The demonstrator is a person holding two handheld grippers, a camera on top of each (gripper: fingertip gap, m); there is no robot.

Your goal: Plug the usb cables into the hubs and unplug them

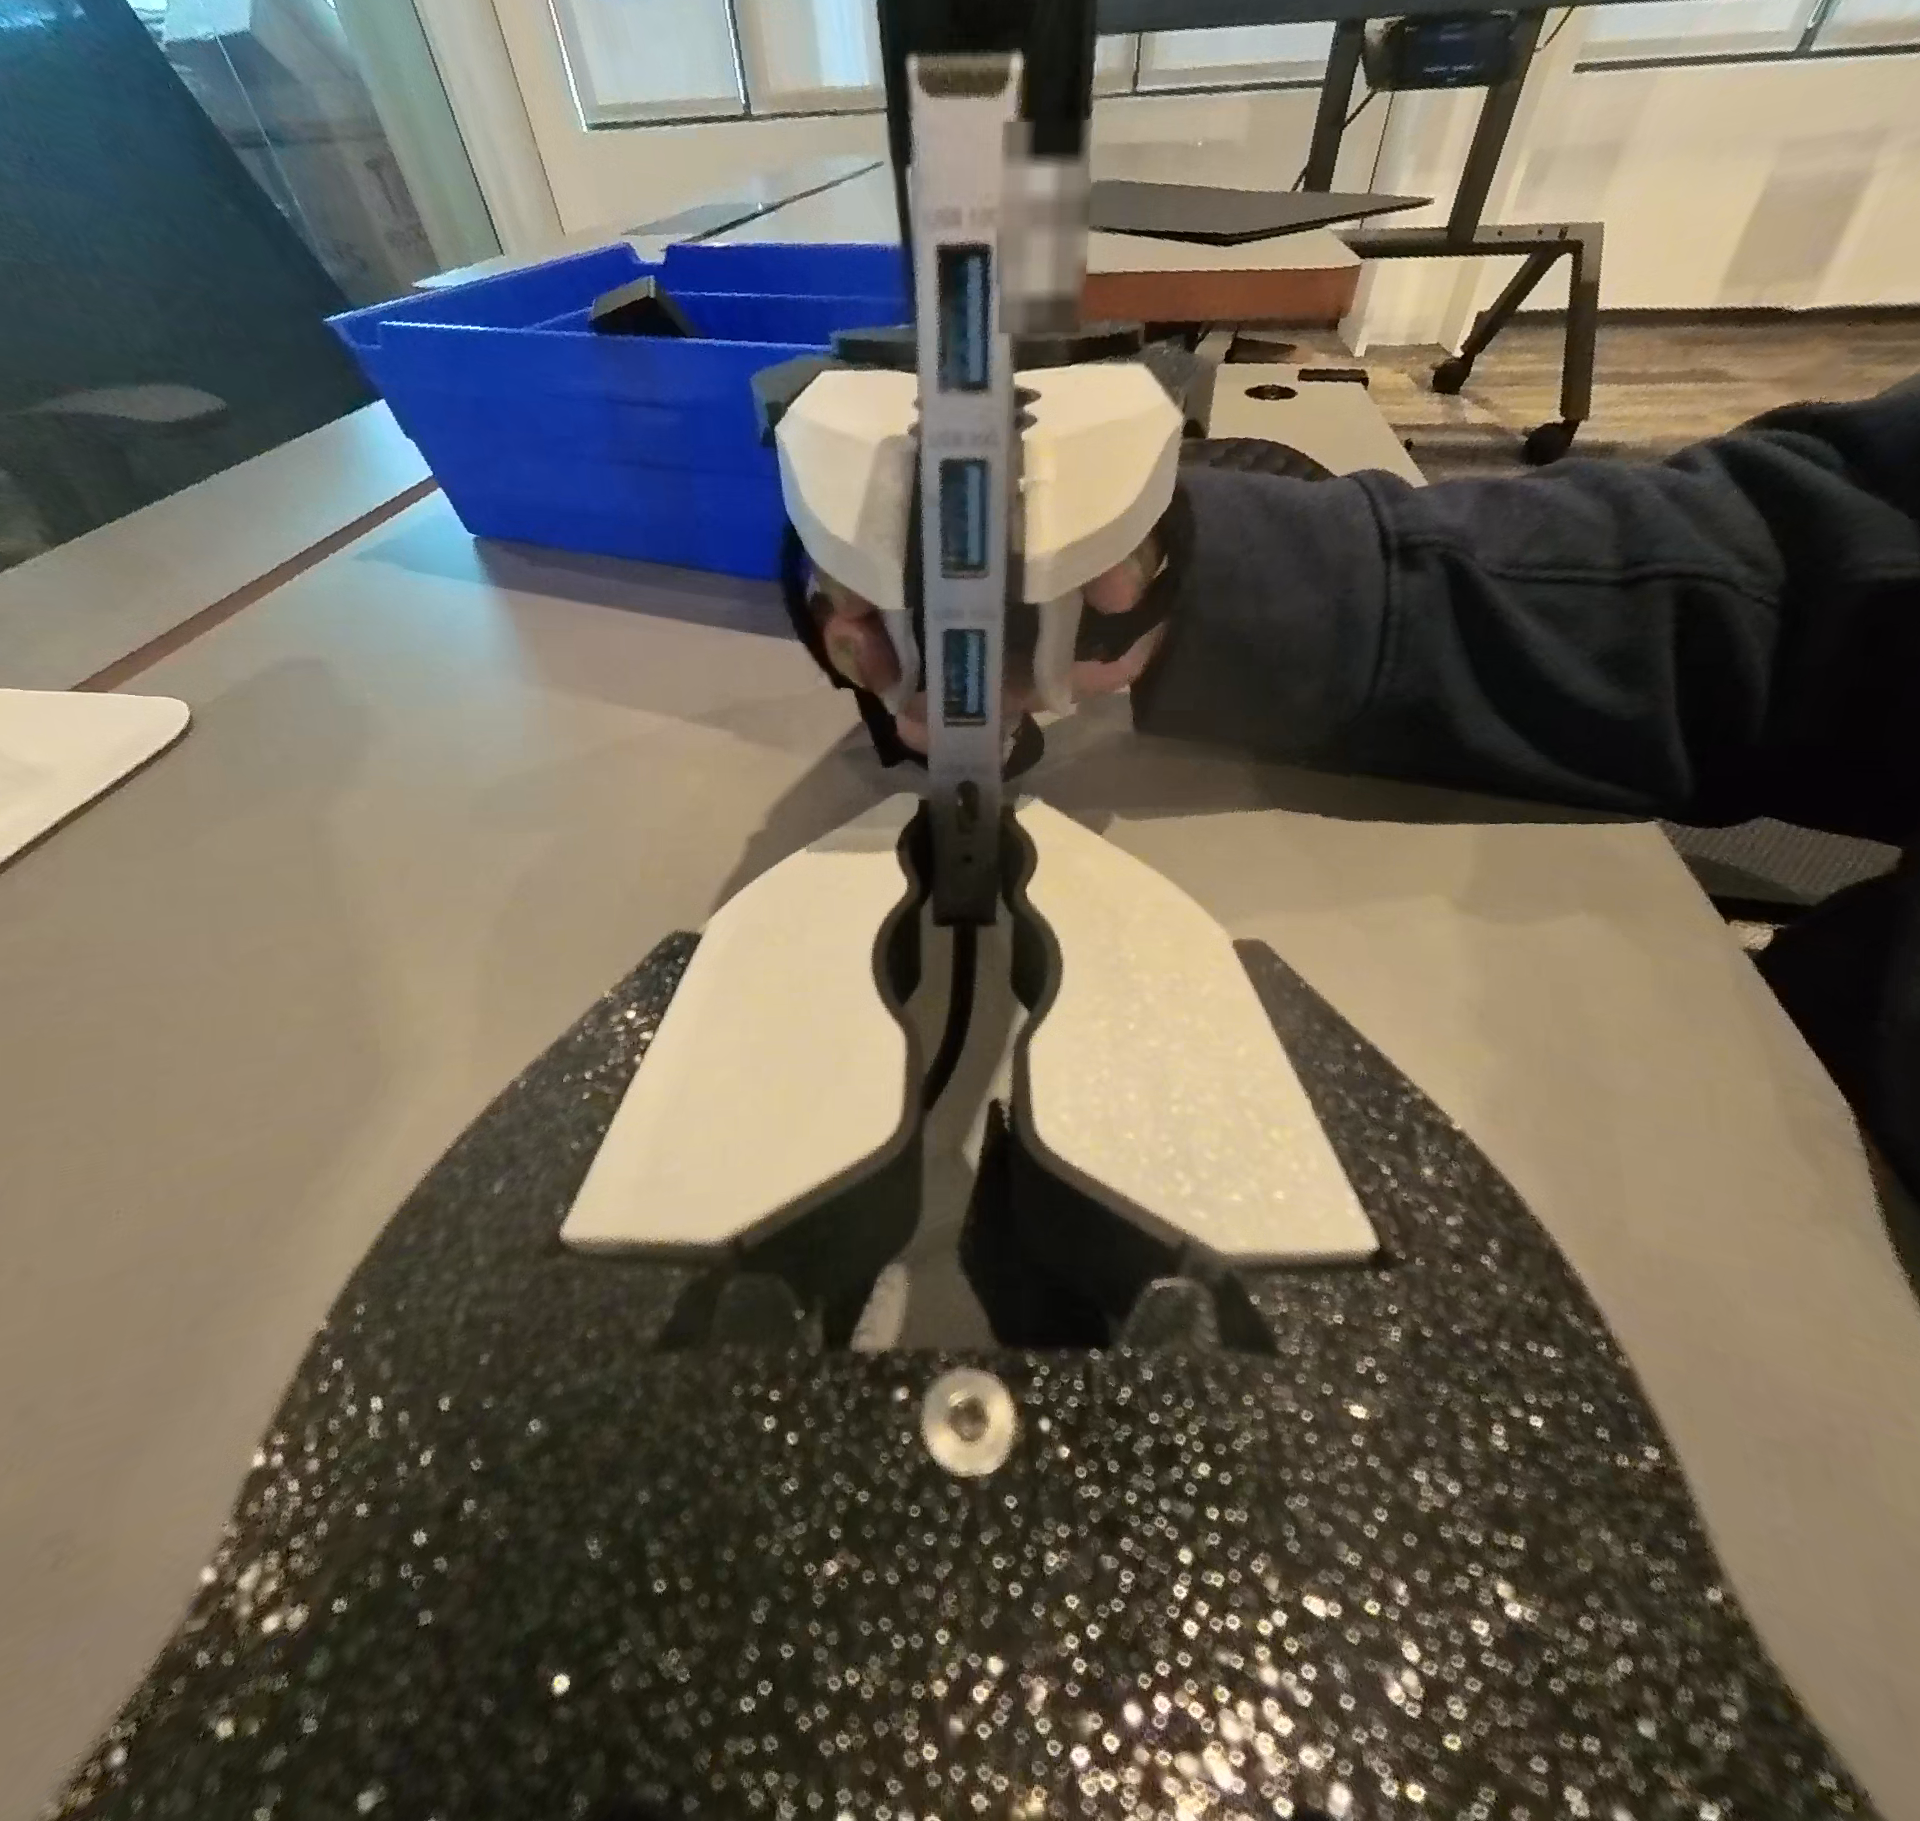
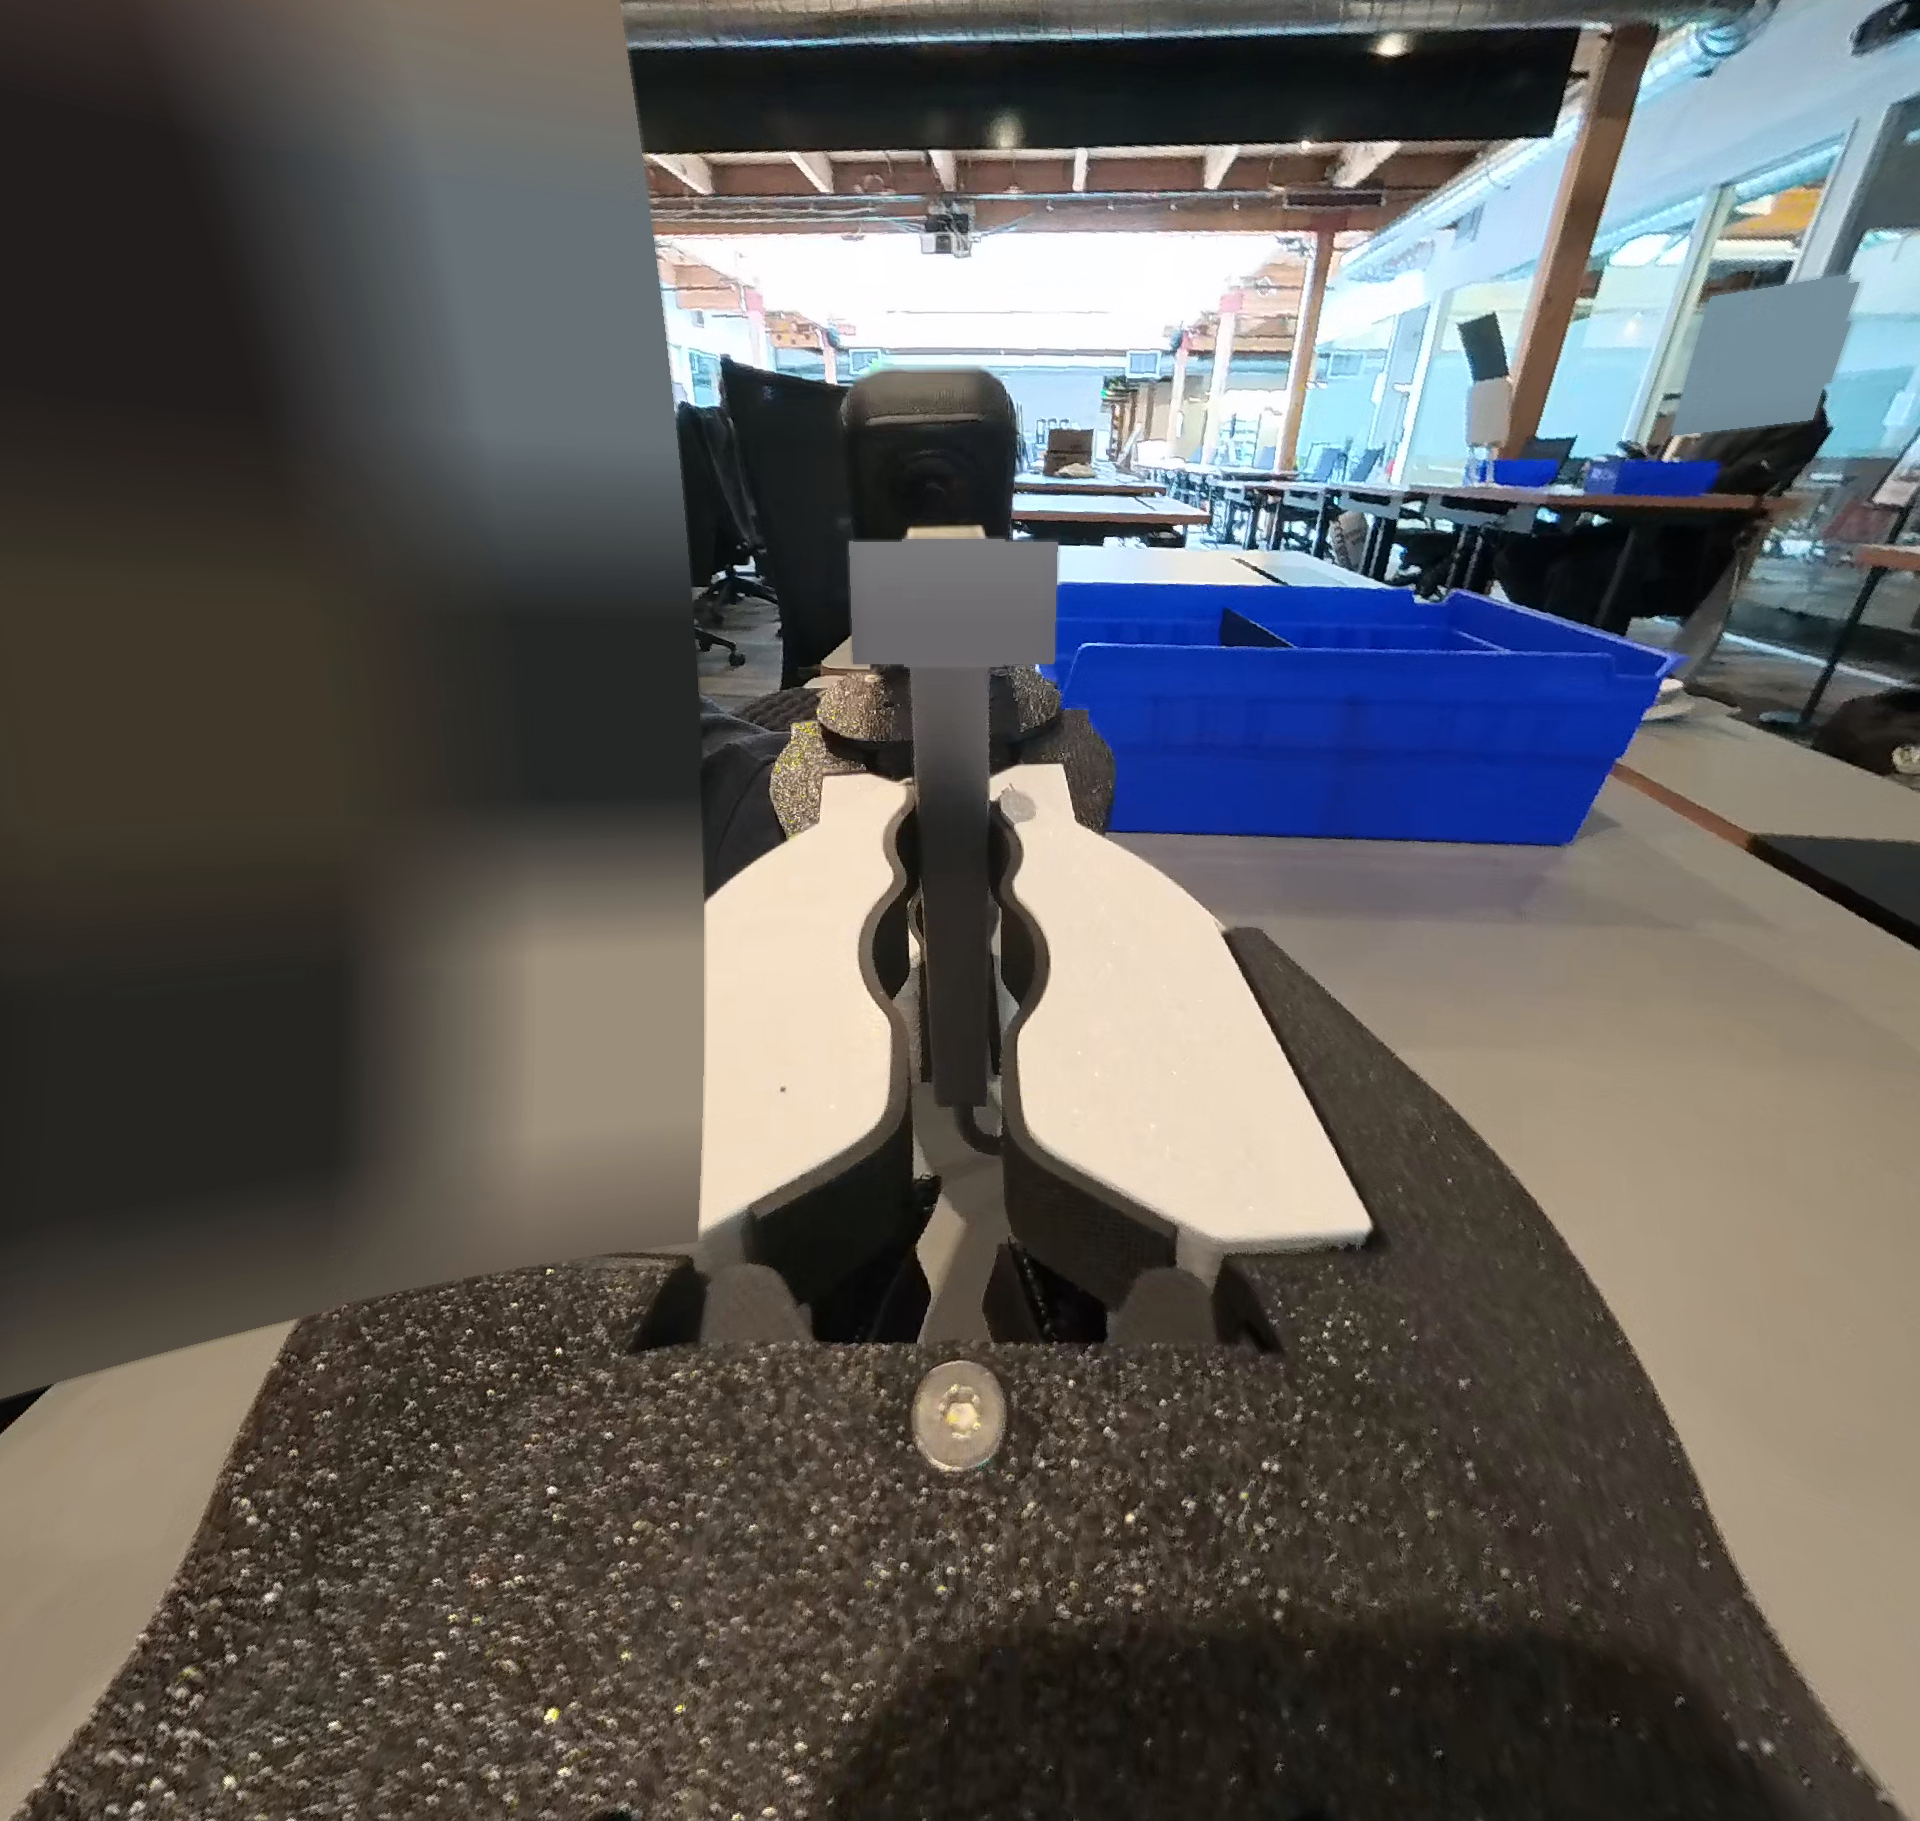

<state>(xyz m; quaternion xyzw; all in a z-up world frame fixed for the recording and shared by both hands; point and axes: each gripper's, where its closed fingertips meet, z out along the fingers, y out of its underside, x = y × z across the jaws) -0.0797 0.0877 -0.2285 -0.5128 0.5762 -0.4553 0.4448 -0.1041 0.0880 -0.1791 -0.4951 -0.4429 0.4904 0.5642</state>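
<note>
Left wrist view: left gripper and right gripper both clamp the slim grey USB hub edge-on between them above the grey table; before plugging, one should release and fetch a cable.

The grey worktop lies open to the left of the upright hub. A blue bin blocks the far side, a white pad sits at the left edge, and a dark sleeve bars the right.

Grey hub, white fingers, blue bin, grey table.
</note>
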